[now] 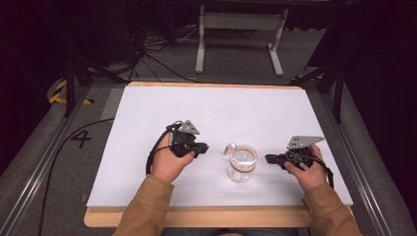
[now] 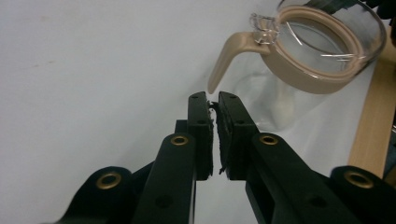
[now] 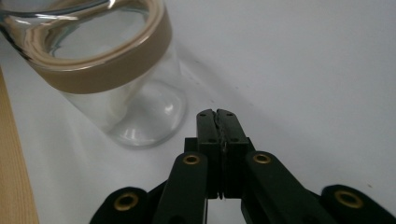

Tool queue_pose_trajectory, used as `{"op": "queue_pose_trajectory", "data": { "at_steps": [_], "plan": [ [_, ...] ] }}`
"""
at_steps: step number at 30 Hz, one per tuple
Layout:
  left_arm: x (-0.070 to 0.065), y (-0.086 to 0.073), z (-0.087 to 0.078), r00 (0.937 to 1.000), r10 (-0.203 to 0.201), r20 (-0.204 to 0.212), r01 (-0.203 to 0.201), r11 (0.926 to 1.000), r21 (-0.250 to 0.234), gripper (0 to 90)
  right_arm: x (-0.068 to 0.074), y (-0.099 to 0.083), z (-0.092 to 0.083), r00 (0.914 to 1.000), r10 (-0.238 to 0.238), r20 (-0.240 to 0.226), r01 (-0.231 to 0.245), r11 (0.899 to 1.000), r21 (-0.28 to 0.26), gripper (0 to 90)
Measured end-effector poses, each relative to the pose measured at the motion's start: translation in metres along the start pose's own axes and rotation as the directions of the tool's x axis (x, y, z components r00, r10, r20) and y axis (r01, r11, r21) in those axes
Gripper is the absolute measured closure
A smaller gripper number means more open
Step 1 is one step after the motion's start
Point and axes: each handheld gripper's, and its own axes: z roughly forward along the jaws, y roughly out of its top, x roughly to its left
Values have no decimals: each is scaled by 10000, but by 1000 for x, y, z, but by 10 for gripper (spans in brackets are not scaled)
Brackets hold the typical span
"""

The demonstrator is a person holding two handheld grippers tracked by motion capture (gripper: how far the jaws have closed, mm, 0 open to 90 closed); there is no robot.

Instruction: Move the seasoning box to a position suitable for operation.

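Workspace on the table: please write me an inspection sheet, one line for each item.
Surface: white table top on a wooden board, bare apart from the jug.
Job's things: clear glass jug with beige rim and handle, upright, empty, between the two grippers, touched by neither.
Clutter: nothing seen.
Grippers: left gripper shut, holding nothing, pointing towards the jug handle; right gripper shut, holding nothing, beside the jug.
Cables: a black cable runs over the floor at the left; a black cable tangle lies behind the table.
Surroundings: dark room, grey floor, white frame stand behind.
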Motion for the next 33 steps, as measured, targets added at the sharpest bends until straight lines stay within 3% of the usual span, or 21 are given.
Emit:
{"op": "queue_pose_trajectory", "data": {
  "at_steps": [10,22,33],
  "plan": [
    [-2,-2,0,10000,45,23,-46,9999,160,849,16,4,26,9987,-435,-275,442,9986,291,900],
    [0,-4,-2,10000,46,-78,-45,9998,181,842,19,5,28,9977,-636,-235,654,9946,811,900],
    [3,-5,-2,9997,-35,-230,44,9993,372,879,32,7,34,9934,-913,-689,980,9900,1011,900]
  ]
}}
